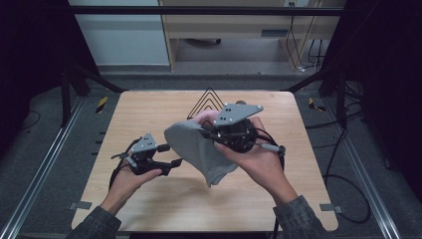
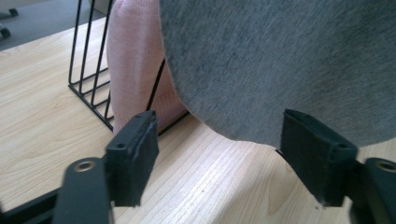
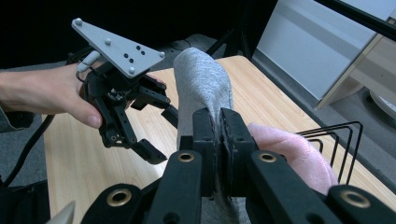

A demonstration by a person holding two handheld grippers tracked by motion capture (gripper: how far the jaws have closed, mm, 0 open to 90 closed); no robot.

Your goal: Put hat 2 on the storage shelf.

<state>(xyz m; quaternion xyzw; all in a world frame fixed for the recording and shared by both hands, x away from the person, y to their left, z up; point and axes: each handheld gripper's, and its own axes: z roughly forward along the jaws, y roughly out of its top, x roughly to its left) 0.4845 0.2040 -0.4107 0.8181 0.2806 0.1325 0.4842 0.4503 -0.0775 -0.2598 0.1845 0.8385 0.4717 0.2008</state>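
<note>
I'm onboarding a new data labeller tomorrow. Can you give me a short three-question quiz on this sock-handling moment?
1. True or false: the right gripper is shut on the grey sock.
2. How do the left gripper jaws stand? A) clamped on the sock B) apart, with the sock's lower edge between them C) shut on the rack
3. What pink thing sits at the black wire rack?

Key
1. True: its jaws pinch the fabric.
2. B.
3. A pink sock, leaning against the rack's wires.
</note>
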